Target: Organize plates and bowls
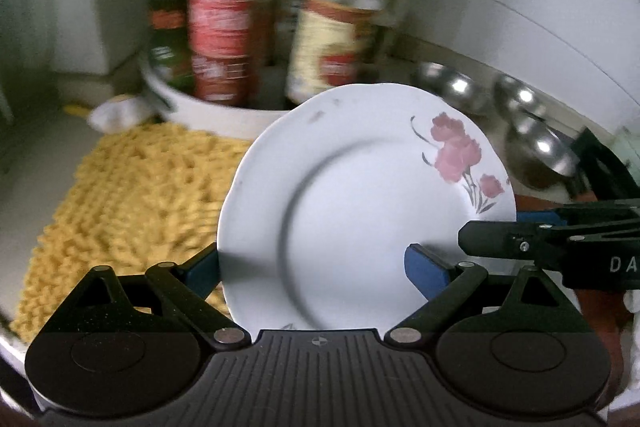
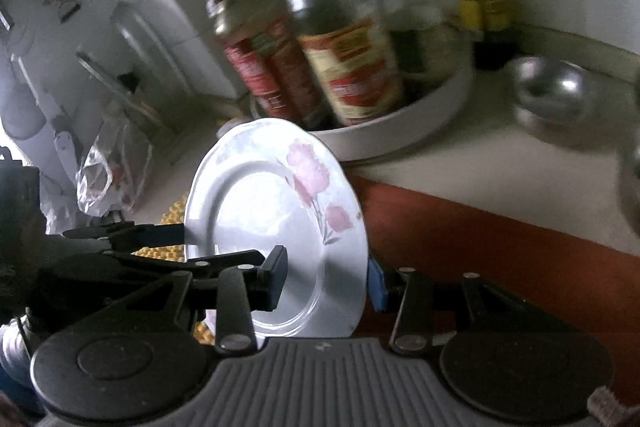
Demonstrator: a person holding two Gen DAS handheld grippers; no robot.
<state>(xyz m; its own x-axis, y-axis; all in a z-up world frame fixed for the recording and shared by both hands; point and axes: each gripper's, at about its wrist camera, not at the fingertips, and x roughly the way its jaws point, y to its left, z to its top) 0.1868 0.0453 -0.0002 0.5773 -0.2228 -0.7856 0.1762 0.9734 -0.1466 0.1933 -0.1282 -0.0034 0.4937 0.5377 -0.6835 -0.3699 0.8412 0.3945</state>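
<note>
A white plate point(image 2: 276, 239) with a pink flower print stands on edge at the centre, pinched across its rim by the right gripper point(image 2: 328, 281), one dark pad on its face, a blue pad point(image 2: 376, 285) behind. From 9 o'clock the left gripper point(image 2: 224, 247) reaches in, one finger on each side of the plate's left rim. At 12 o'clock, blurred sauce bottles point(image 2: 352, 67) crowd a round white tray point(image 2: 400, 135). A steel bowl point(image 2: 556, 95) sits at 2 o'clock; crumpled plastic wrap point(image 2: 108, 171) lies at 9 o'clock above a yellow mat point(image 2: 172, 217).
</note>
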